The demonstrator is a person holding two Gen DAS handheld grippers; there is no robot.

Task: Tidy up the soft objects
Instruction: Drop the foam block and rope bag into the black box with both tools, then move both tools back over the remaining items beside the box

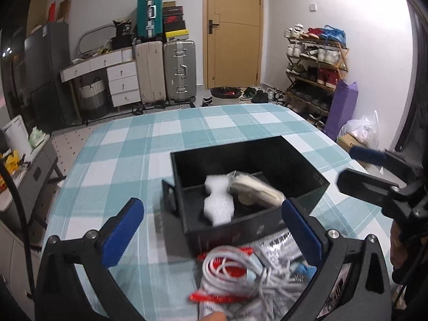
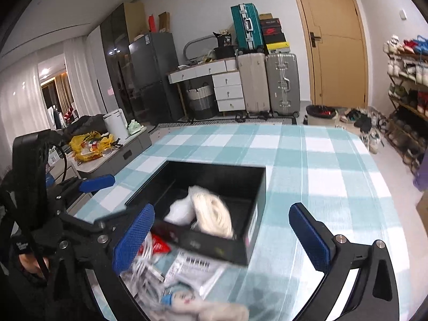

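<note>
An open black box sits on the checked table, holding a white foam piece and a cream coiled bundle. In front of it lies a heap of white cables with red packaging and a grey mailer bag. A pale plush toy lies nearest. My left gripper hangs open above the heap, its pads touching nothing. My right gripper is open too, over the box's near right corner. From each wrist the other gripper shows at the side, the right and the left.
The teal-and-white checked tablecloth spreads wide to the left, right and behind the box. A grey side cabinet with a yellow bag stands off the table's left edge. Suitcases, a door and a shoe rack line the far wall.
</note>
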